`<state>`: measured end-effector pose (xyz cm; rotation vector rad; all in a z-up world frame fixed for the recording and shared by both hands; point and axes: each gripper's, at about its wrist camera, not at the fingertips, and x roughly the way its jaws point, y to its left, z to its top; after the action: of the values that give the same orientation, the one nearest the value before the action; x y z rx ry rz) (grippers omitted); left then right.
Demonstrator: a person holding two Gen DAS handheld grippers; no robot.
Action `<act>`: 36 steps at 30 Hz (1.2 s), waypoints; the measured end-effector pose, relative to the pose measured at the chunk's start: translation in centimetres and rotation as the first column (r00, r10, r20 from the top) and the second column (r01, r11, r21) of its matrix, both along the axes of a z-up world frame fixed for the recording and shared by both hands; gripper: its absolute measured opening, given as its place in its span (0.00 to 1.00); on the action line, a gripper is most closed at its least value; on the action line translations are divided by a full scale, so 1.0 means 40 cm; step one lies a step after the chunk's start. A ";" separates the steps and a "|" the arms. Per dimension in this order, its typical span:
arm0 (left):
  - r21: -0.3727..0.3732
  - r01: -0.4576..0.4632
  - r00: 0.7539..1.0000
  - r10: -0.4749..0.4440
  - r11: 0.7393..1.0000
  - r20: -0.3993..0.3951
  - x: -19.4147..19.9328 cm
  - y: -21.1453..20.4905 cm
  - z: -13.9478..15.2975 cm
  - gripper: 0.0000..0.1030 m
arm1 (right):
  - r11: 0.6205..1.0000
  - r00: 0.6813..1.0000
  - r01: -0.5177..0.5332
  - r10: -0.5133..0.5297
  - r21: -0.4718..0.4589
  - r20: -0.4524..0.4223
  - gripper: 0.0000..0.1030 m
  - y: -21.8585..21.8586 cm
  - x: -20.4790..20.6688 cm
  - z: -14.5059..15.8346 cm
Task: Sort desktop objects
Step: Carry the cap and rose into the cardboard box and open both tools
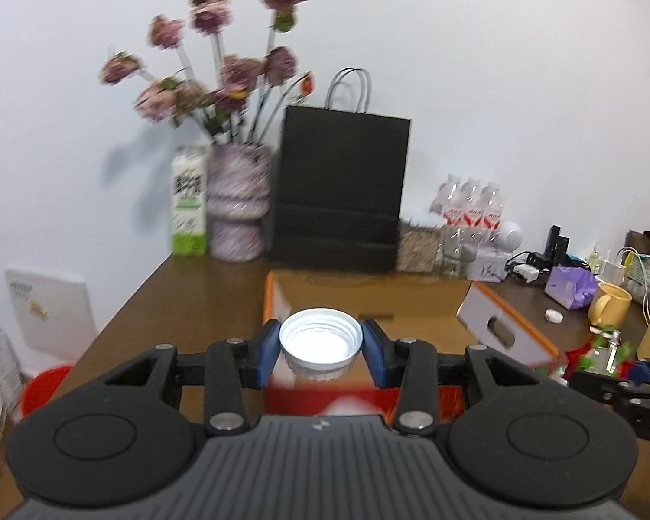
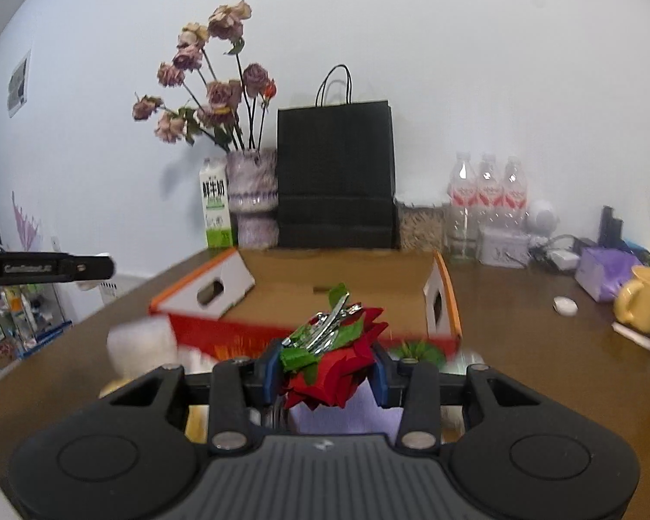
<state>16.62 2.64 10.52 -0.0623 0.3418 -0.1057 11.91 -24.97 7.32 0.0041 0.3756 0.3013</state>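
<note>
My left gripper (image 1: 320,349) is shut on a white screw cap (image 1: 320,340), its open hollow side facing me, held above the near edge of an open cardboard box (image 1: 368,299) with orange-edged flaps. My right gripper (image 2: 327,368) is shut on a red flower hair clip (image 2: 333,362) with green leaves and a silver metal clip on top, held just in front of the same box (image 2: 342,277). The right gripper with the red flower also shows at the right edge of the left wrist view (image 1: 602,353).
At the back of the brown desk (image 2: 520,325) stand a milk carton (image 2: 215,208), a vase of dried roses (image 2: 253,199), a black paper bag (image 2: 336,177) and water bottles (image 2: 487,190). A yellow mug (image 2: 641,299), purple packet (image 2: 604,271) and small white lid (image 2: 565,305) lie right.
</note>
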 end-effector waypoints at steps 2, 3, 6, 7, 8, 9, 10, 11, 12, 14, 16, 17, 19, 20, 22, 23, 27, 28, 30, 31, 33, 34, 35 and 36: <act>0.015 0.024 1.000 -0.024 1.000 -0.010 0.063 -0.025 0.029 0.40 | 1.000 1.000 0.007 -0.007 -0.010 0.007 0.37 0.012 0.056 0.030; 0.019 0.035 0.999 -0.034 0.999 -0.025 0.096 -0.037 0.040 0.40 | 1.000 1.000 0.009 -0.009 -0.016 0.009 0.37 0.019 0.085 0.045; 0.024 0.058 0.993 -0.055 0.998 -0.104 0.200 -0.066 0.057 0.40 | 1.000 1.000 0.000 0.000 -0.021 -0.014 0.37 0.035 0.186 0.088; 0.025 0.063 0.989 -0.059 0.998 -0.137 0.235 -0.074 0.057 0.40 | 1.000 1.000 -0.001 0.000 -0.025 -0.026 0.37 0.038 0.225 0.101; 0.025 0.066 0.984 -0.061 0.997 -0.167 0.267 -0.080 0.056 0.40 | 1.000 0.999 -0.001 0.000 -0.031 -0.040 0.37 0.041 0.263 0.111; 0.030 0.066 0.978 -0.059 0.997 -0.201 0.307 -0.090 0.054 0.40 | 0.999 0.998 0.001 -0.003 -0.039 -0.055 0.37 0.045 0.298 0.117; 0.037 0.061 0.972 -0.051 0.997 -0.230 0.340 -0.096 0.048 0.40 | 0.999 0.997 0.006 -0.010 -0.050 -0.073 0.37 0.050 0.337 0.122; 0.046 0.053 0.966 -0.039 0.998 -0.257 0.375 -0.099 0.042 0.40 | 0.998 0.995 0.015 -0.021 -0.063 -0.095 0.37 0.054 0.382 0.126; 0.055 0.045 0.959 -0.028 0.997 -0.282 0.406 -0.101 0.034 0.40 | 0.997 0.992 0.020 -0.029 -0.075 -0.121 0.37 0.059 0.421 0.124; 0.081 0.040 0.941 -0.010 0.996 -0.337 0.472 -0.109 0.013 0.40 | 0.996 0.982 0.034 -0.049 -0.087 -0.182 0.37 0.065 0.509 0.114; 0.116 0.054 0.923 -0.006 0.992 -0.385 0.529 -0.120 -0.011 0.40 | 0.993 0.968 0.041 -0.066 -0.107 -0.243 0.37 0.077 0.588 0.090; 0.134 0.054 0.916 0.004 0.989 -0.401 0.553 -0.124 -0.024 0.40 | 0.992 0.959 0.044 -0.075 -0.118 -0.273 0.37 0.082 0.623 0.075; 0.166 0.037 0.897 0.041 0.985 -0.441 0.600 -0.130 -0.052 0.40 | 0.990 0.941 0.041 -0.083 -0.135 -0.327 0.37 0.093 0.685 0.038; 0.171 0.030 0.889 0.052 0.985 -0.456 0.618 -0.132 -0.066 0.40 | 0.989 0.934 0.037 -0.086 -0.145 -0.348 0.37 0.100 0.712 0.016; 0.179 0.029 0.871 0.063 0.983 -0.487 0.651 -0.138 -0.093 0.40 | 0.985 0.919 0.031 -0.094 -0.168 -0.383 0.37 0.108 0.753 -0.026; 0.182 0.029 0.861 0.068 0.983 -0.503 0.661 -0.141 -0.108 0.40 | 0.983 0.909 0.033 -0.104 -0.179 -0.404 0.37 0.111 0.775 -0.048; 0.198 0.047 0.836 0.071 0.979 -0.545 0.689 -0.148 -0.149 0.40 | 0.980 0.872 0.055 -0.141 -0.191 -0.469 0.37 0.110 0.811 -0.112; 0.200 0.049 0.833 0.070 0.979 -0.549 0.690 -0.149 -0.154 0.40 | 0.980 0.863 0.056 -0.145 -0.193 -0.484 0.37 0.109 0.815 -0.122; 0.210 0.051 0.826 0.076 0.976 -0.558 0.694 -0.152 -0.162 0.42 | 0.976 0.851 0.051 -0.152 -0.210 -0.503 0.38 0.113 0.818 -0.140; 0.218 0.054 0.823 0.080 0.974 -0.562 0.696 -0.154 -0.165 0.45 | 0.975 0.843 0.051 -0.158 -0.217 -0.513 0.39 0.114 0.820 -0.145; 0.240 0.060 0.811 0.093 0.969 -0.578 0.700 -0.157 -0.171 0.67 | 0.973 0.838 0.049 -0.162 -0.224 -0.520 0.60 0.115 0.823 -0.149; 0.248 0.061 0.812 0.096 0.967 -0.576 0.699 -0.161 -0.171 0.74 | 0.975 0.839 0.039 -0.151 -0.221 -0.522 0.73 0.117 0.821 -0.149; 0.251 0.062 0.818 0.095 0.966 -0.568 0.695 -0.161 -0.167 0.83 | 0.975 0.842 0.029 -0.143 -0.221 -0.521 0.80 0.120 0.817 -0.148; 0.249 0.061 0.827 0.091 0.966 -0.555 0.691 -0.163 -0.161 0.87 | 0.974 0.847 0.023 -0.140 -0.227 -0.514 0.86 0.124 0.812 -0.145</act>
<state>44.25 -3.88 4.09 0.1683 0.9495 -0.0228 44.38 -20.00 1.50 -0.1101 0.9561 0.1676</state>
